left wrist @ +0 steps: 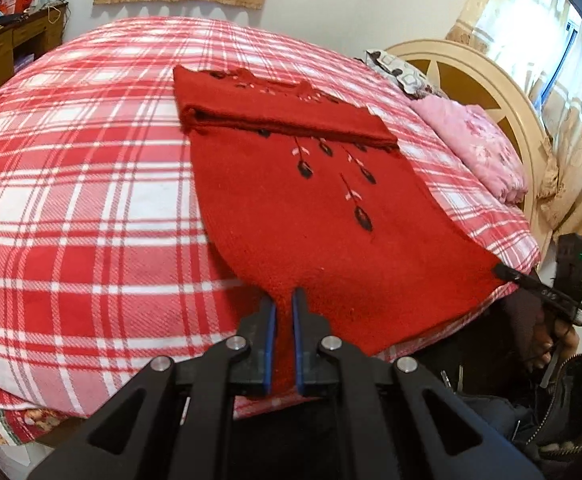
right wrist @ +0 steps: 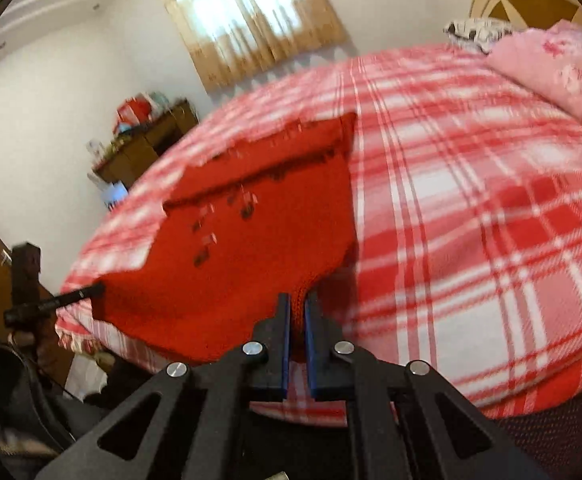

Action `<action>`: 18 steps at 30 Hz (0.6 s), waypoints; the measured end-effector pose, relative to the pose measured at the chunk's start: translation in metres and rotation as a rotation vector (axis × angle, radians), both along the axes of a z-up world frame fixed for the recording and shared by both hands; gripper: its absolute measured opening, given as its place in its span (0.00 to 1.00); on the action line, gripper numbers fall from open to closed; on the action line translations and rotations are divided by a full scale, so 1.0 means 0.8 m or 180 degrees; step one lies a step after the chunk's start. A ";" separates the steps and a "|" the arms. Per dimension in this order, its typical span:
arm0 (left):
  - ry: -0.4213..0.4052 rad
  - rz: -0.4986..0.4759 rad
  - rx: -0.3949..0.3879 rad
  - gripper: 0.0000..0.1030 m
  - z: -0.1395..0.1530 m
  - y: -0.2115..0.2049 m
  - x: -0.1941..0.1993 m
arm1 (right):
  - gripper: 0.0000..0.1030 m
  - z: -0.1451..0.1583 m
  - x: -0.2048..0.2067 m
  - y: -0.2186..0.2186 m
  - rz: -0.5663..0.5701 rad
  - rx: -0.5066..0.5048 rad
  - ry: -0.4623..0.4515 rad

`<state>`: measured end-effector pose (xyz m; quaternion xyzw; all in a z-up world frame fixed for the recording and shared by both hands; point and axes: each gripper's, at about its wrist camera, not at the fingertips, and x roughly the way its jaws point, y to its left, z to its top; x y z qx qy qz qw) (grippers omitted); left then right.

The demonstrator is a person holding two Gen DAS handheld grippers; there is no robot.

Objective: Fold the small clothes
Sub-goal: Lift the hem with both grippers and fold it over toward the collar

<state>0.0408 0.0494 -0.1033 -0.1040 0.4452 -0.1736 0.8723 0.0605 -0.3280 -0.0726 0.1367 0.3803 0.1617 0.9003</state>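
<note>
A red knitted garment with black and pink leaf embroidery lies on the red-and-white plaid bed. Its far end is folded over into a band. My left gripper is shut on the garment's near left corner. My right gripper is shut on the near right corner of the garment; it also shows in the left wrist view, pinching that corner. The near hem hangs lifted between both grippers at the bed's near edge. The left gripper shows in the right wrist view.
A pink pillow and a patterned pillow lie by the cream headboard. A wooden dresser with clutter stands beyond the bed's far left. Curtained windows hang on the walls. A dark bag sits low right.
</note>
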 end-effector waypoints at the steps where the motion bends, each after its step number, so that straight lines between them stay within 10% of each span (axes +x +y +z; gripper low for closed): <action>1: -0.0020 0.0013 0.0017 0.08 0.002 0.001 0.002 | 0.05 0.006 0.002 0.002 -0.0013 0.0004 -0.0061; 18: -0.0461 0.0067 -0.0131 0.08 0.062 0.013 0.047 | 0.05 0.096 0.056 0.009 -0.0223 0.0045 -0.0682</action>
